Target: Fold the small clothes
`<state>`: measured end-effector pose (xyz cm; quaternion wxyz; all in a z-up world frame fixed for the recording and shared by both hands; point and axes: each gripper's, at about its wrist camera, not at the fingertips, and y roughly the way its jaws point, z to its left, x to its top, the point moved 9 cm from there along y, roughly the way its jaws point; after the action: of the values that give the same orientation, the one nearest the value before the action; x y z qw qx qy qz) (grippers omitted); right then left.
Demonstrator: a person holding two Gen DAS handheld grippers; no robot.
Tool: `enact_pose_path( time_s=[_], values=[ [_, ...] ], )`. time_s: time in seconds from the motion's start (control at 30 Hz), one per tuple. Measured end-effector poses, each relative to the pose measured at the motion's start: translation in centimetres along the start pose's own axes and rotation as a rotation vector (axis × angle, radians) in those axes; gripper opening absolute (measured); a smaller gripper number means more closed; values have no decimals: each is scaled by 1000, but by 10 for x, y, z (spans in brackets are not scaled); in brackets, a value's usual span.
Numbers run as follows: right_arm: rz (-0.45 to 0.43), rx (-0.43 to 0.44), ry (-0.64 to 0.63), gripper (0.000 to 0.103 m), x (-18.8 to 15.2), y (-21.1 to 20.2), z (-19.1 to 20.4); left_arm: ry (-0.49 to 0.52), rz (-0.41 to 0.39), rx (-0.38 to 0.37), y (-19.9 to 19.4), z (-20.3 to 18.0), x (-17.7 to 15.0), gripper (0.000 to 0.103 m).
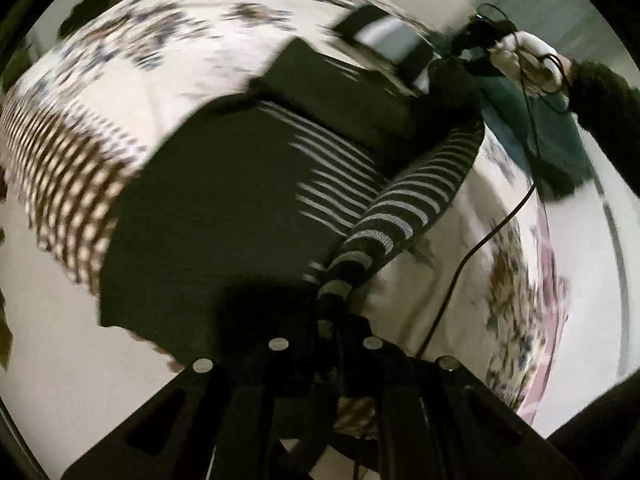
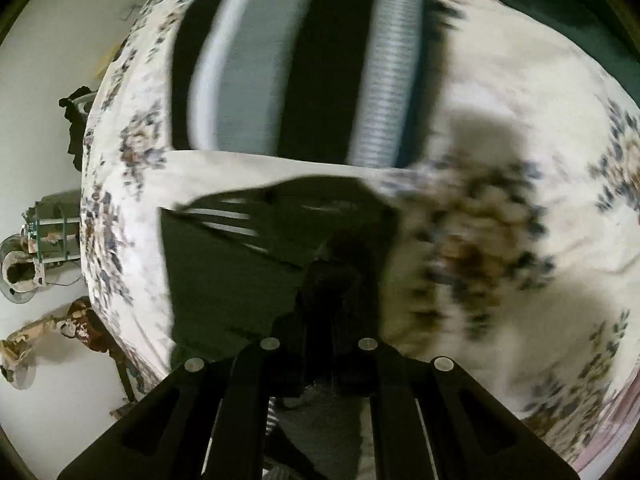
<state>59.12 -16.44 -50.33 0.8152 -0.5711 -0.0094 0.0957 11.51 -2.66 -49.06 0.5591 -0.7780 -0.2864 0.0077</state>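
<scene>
Left wrist view: my left gripper (image 1: 336, 312) is clamped on a dark striped garment (image 1: 224, 200) above a floral bedspread (image 1: 168, 44), whose edge drops to pale floor (image 1: 52, 344). The sleeve runs diagonally up-right. My right gripper (image 2: 320, 280) pinches the same dark cloth.
</scene>
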Motion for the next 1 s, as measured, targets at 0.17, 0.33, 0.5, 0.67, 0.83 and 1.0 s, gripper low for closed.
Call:
enact_pose_path(
  time_s=[0.17, 0.33, 0.5, 0.67, 0.83, 1.0],
  values=[
    [-21, -56, -16, 8, 27, 36, 117, -129, -7, -25, 5, 78, 19, 5],
    [-1, -153, -26, 8, 49, 123, 202, -290, 3, -54, 31, 159, 24, 5],
    [32, -164, 38, 22, 58, 189, 226, -431, 102, -82, 70, 213, 10, 17],
    [100, 114, 61, 55, 23, 180, 252, -486, 131, -53, 53, 247, -5, 50],
    [247, 205, -25, 55, -103, 183, 253, -502, 144, -42, 30, 270, -9, 54],
    [408, 313, 84, 55, -219, 262, 272, -445, 143, -34, 30, 265, 13, 54]
  ],
)
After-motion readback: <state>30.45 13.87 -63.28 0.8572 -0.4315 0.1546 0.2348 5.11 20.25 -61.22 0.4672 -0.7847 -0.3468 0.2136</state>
